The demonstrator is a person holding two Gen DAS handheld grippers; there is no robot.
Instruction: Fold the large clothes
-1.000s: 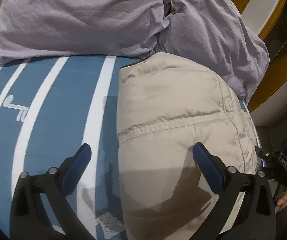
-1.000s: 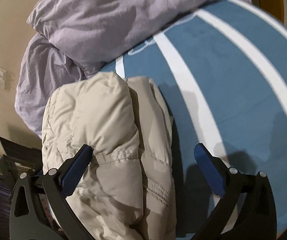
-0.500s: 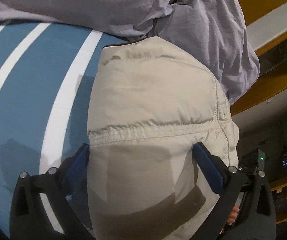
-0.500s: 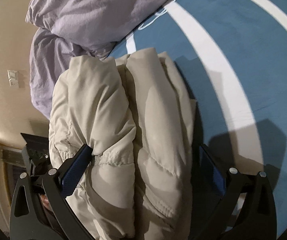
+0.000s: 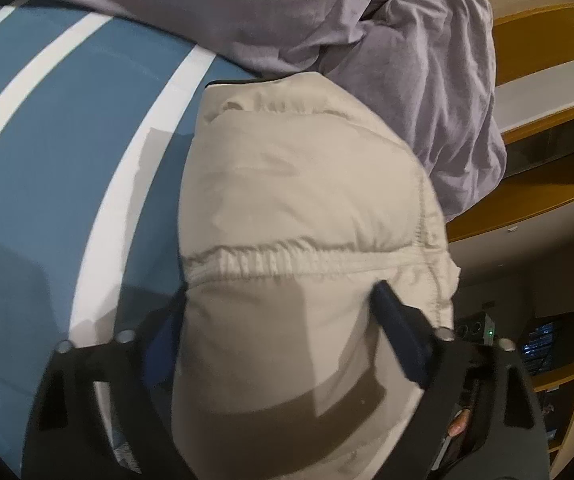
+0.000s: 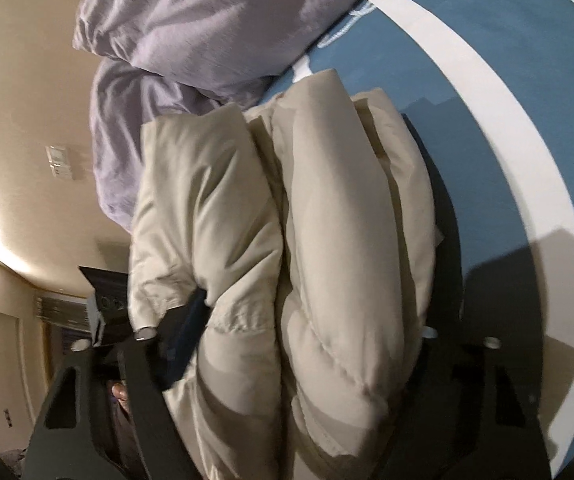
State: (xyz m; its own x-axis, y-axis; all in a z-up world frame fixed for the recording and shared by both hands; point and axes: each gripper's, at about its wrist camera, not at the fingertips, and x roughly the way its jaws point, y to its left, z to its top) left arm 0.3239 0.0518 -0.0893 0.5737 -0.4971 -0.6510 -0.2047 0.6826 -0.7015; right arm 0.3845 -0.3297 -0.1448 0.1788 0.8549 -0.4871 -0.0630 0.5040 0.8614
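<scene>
A: Left wrist view: left gripper (image 5: 279,332) closing, fingers (image 5: 401,340) squeezing the folded jacket (image 5: 299,184) on the bed (image 5: 47,168)?

B: Yes. Right gripper (image 6: 311,320) likewise. Puffy layers could slip free and unfold.

I found the folded beige puffer jacket (image 5: 303,208) filling the whole gap of my left tongs (image 5: 279,320) as their jaws were closing, and the gap of my right tongs (image 6: 311,320) likewise, with no room left between the pads. Beyond it, the crumpled lilac duvet (image 5: 407,60) blocked the far end, touching the jacket. Open passage lay over the blue bed sheet with white stripes (image 5: 47,180), bare beside the jacket. Wooden shelving (image 5: 547,152) stood close past the bed's edge on the other side.
</scene>
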